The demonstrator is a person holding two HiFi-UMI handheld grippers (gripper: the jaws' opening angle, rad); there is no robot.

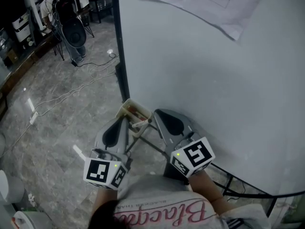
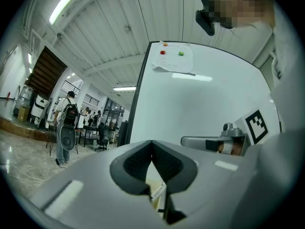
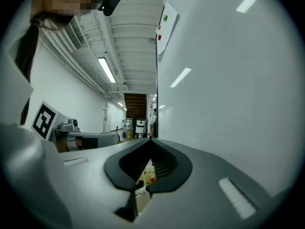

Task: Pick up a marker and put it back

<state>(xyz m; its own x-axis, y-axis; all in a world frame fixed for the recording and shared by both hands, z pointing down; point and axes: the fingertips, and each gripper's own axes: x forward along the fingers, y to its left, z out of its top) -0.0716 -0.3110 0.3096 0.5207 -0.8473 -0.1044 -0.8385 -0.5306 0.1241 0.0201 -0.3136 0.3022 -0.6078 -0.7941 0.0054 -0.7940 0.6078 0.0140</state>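
Observation:
A small cream tray hangs at the lower left corner of the whiteboard, and it holds markers with reddish parts. My left gripper points at the tray from below left, jaws together, nothing between them. My right gripper sits just right of the tray against the board, jaws also together and empty. In the right gripper view the tips meet, and below them a white marker with a red cap lies in the tray. In the left gripper view the tips meet above the tray's edge.
A sheet of paper is stuck high on the whiteboard. The board's dark stand legs run along the floor at the right. White cables trail over the tiled floor at the left. A person with a backpack stands far off.

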